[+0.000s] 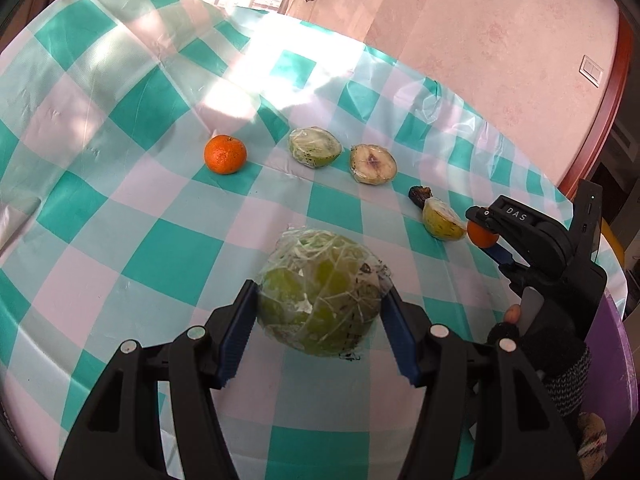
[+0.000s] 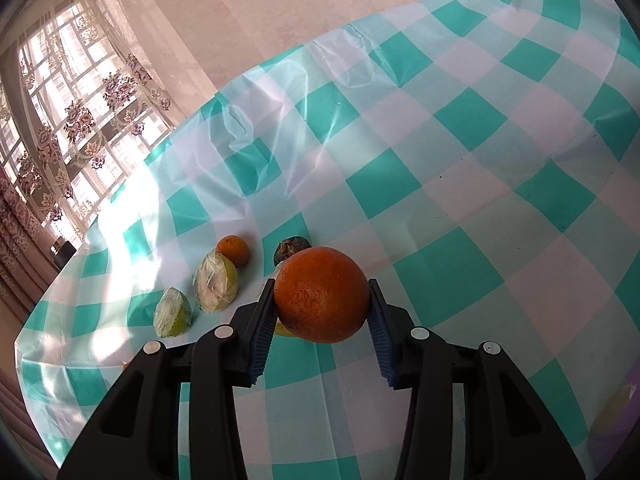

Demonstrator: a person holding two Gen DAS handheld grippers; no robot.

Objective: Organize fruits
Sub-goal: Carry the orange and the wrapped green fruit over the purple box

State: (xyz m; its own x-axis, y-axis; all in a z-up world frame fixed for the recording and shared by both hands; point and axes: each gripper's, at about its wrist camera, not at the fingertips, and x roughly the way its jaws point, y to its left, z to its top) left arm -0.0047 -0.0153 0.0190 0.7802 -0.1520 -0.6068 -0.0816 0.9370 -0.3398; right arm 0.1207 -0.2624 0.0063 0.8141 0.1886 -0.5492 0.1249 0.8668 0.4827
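A checked teal-and-white plastic tablecloth (image 1: 120,184), glossy and creased, fills the left wrist view, with a wide bare stretch at the upper left running to the table's far rim. Left of centre sits a small tangerine (image 1: 225,154) with pebbled skin. To its right lie a film-wrapped green fruit half (image 1: 315,147), then a wrapped half (image 1: 373,164) showing a pale cut face, then a dark shrivelled scrap (image 1: 420,194) touching a wrapped yellow wedge (image 1: 443,224). At bottom centre the left gripper (image 1: 320,320) is clenched around a large round green fruit (image 1: 320,296) bound in wrinkled cling film, its blue ribbed pads pressing both flanks. At the right edge the right gripper (image 1: 486,232), held by a hand in a dark knitted glove (image 1: 560,356), grasps a small orange (image 1: 483,236) just beside the wedge. A purple container (image 1: 616,352) borders the lower right.

In the right wrist view, the wrapped halves line up at lower left; at centre the blue pads pinch the dimpled orange. Open cloth spreads to the upper right, up to the table's far edge.
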